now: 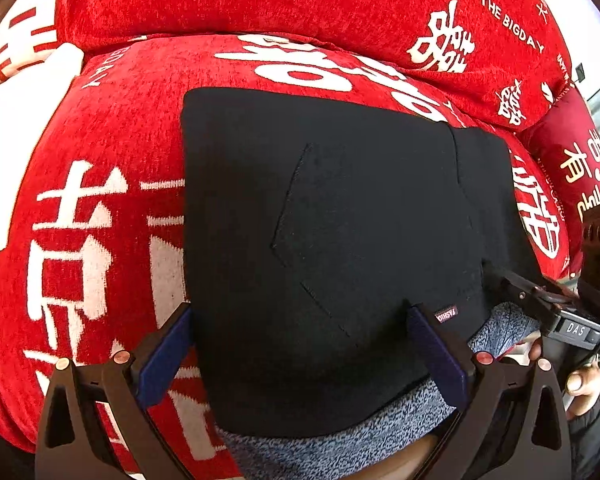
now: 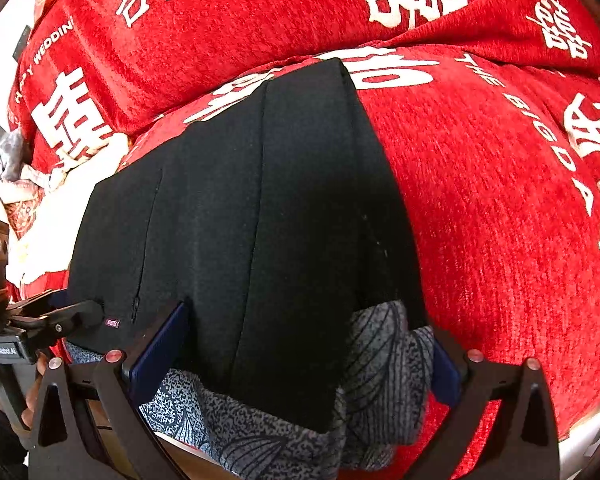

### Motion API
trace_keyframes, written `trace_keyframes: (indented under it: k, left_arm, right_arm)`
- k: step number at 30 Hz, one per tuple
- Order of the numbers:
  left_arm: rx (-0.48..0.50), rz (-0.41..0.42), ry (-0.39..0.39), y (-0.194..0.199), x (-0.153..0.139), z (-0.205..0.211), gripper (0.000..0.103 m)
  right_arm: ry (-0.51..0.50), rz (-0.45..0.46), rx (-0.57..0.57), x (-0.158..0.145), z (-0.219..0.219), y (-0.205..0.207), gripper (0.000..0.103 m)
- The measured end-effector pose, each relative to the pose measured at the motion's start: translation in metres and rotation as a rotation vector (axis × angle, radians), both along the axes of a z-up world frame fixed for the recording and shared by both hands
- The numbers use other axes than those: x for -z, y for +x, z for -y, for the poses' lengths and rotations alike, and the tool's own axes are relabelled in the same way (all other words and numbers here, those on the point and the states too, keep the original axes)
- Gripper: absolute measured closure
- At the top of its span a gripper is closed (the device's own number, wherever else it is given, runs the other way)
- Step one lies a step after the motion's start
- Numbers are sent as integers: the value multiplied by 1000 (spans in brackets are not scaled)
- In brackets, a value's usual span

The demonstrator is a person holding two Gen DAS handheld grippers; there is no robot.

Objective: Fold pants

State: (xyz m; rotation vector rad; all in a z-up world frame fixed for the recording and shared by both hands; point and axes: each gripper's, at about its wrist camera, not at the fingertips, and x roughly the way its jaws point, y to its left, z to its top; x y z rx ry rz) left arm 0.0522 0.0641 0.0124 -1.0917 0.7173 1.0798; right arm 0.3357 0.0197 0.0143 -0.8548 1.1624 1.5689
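- Both tongs are spread wide and hold nothing. The left gripper [image 1: 300, 344] has its blue pads on either side of the near edge of the pants, and the right gripper [image 2: 312, 344] does the same further along.
- Biggest of all is the red cover [image 1: 112, 184] with white letters. It lies over a soft, puffy seat and fills most of both views.
- On it lie the black pants [image 1: 332, 240], flat and neat in a tidy block. The near end hangs a little over the front of the seat, right by the tongs.
- I think the folding is nearly done. The pants already look doubled up into a short shape with straight edges. What may be left is one more fold, or just a pat to smooth them. I can't tell how many layers there are.
- Under the near edge peeks a grey speckled cloth [image 2: 236, 432]. In the right view it shows a leaf pattern. In the left view it just looks speckled.
- The left view shows stitched pocket lines on top of the pants, and a hand [image 1: 584, 384] holding the other tool at the right edge.
- The right view shows long straight seams running away from us, and the far end of the pants standing up a bit.
- Smallest is a little label [image 1: 446, 315] sewn at the near edge. Its letters are too tiny for me to read.
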Motion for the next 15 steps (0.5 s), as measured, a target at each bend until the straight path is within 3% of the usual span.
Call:
trace_keyframes:
  k: [15]
  left_arm:
    - [-8,52,4,-5,11,-7,0]
  right_arm:
    - [16,0,19,4,-4,-5,0]
